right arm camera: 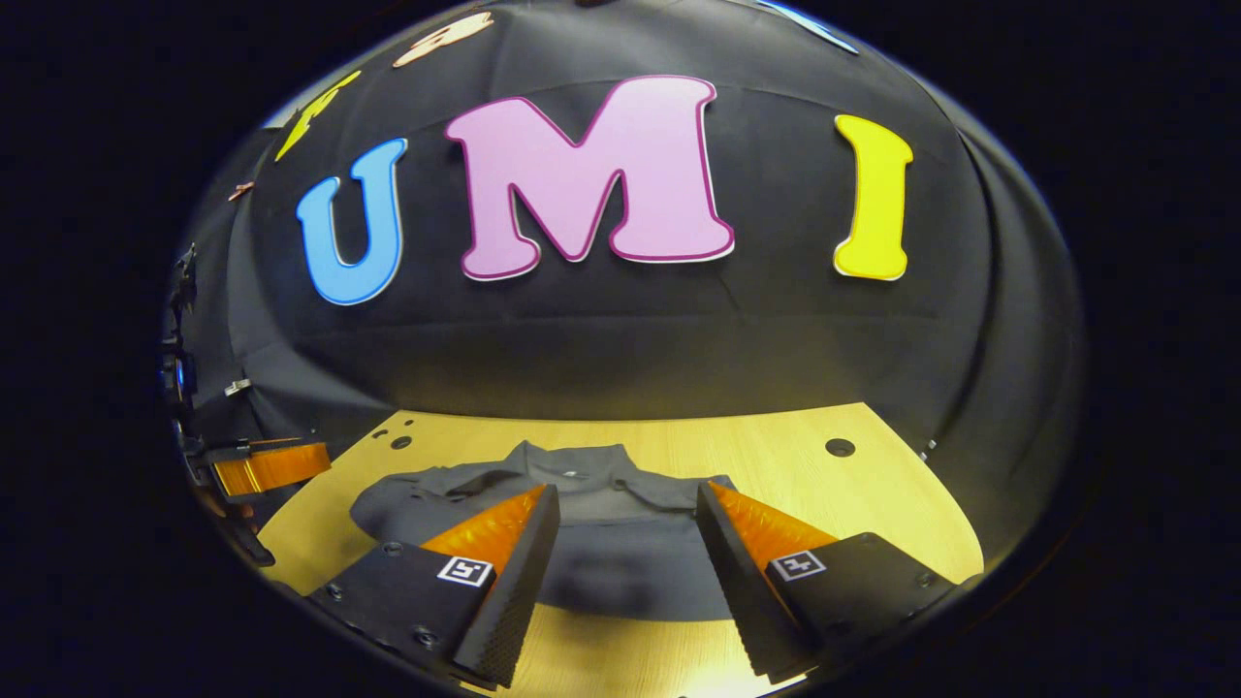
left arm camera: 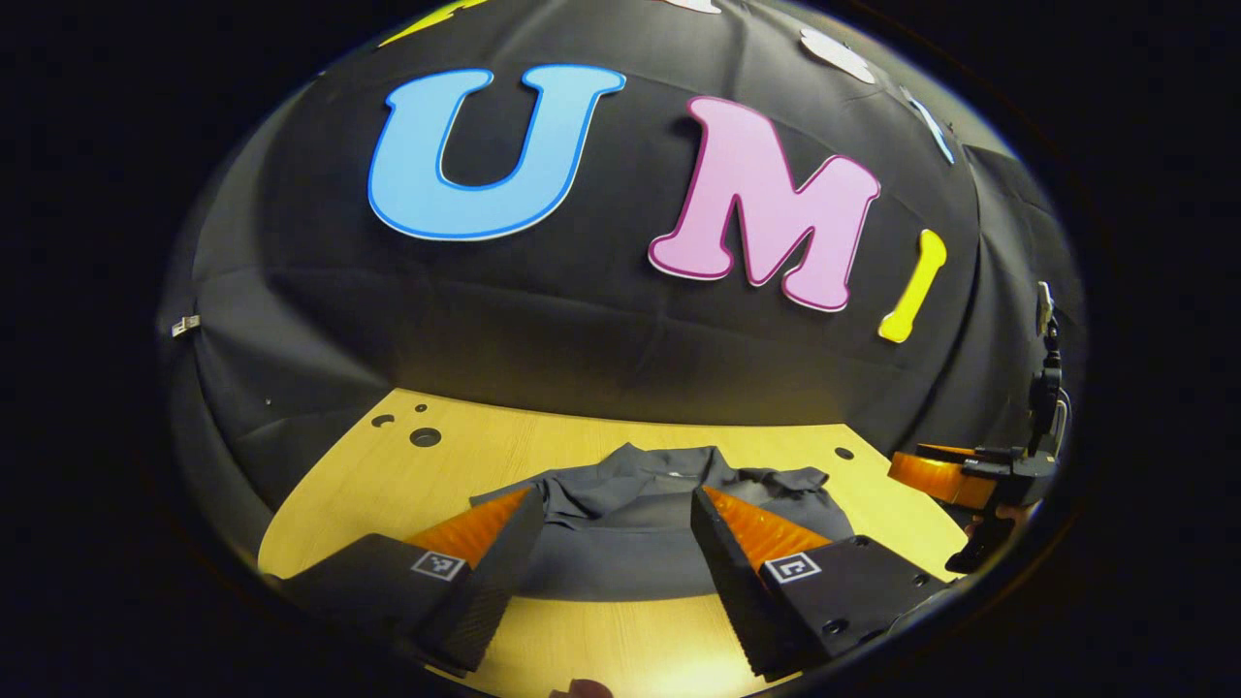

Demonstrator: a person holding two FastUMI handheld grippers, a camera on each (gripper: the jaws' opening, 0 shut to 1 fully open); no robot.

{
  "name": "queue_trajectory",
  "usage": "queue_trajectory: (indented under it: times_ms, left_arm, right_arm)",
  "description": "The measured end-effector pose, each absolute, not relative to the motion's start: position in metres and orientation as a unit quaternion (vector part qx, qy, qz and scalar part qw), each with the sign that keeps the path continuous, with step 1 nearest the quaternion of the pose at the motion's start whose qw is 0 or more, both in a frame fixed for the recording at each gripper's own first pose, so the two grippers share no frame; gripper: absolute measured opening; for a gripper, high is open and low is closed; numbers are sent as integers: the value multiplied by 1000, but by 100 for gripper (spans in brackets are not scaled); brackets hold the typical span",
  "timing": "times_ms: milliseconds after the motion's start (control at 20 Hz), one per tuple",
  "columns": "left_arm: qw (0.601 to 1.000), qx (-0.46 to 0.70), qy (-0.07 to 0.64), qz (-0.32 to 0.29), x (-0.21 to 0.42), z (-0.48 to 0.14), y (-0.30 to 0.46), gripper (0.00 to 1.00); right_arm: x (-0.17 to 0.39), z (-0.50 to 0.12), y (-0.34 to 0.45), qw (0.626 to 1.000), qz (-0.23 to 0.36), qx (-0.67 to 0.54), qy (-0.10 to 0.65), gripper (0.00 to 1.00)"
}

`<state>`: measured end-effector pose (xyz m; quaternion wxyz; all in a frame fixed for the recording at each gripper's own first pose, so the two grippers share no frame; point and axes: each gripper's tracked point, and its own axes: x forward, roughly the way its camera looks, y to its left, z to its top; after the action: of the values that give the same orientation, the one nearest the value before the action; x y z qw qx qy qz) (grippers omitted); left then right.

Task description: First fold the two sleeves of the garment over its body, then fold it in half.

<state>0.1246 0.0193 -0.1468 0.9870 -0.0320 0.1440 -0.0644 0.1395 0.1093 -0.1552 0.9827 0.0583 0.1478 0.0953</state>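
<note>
At 12 o'clock on wood table (left arm camera: 669,630): grey garment (left arm camera: 620,543) flat. Left gripper (left arm camera: 616,514) & right gripper (right arm camera: 625,514) hover wide apart, holding nothing.

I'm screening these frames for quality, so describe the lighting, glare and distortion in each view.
Left gripper view: strong fisheye bending of the table's edges, bright glare on the wood near the bottom, dark garment dim but sharp. Right gripper view: same curvature, warm light on the table, a soft shadow on the garment between the open hand-held gripper fingers.

Each gripper (left arm camera: 616,504) has wedge-shaped, ribbed jaws on blocky bases with a square coded marker and screws.
</note>
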Motion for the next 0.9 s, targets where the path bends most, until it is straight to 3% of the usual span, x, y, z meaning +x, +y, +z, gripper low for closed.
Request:
queue_trajectory:
  times_ms: [600,900]
  left_arm:
    - [981,-27,183,-50,22,-163,20,96]
    - [978,-41,200,-32,13,-181,21,96]
  right_arm:
    - [59,-157,131,971,137,69,183,88]
    - [43,-179,130,962,151,50,221,88]
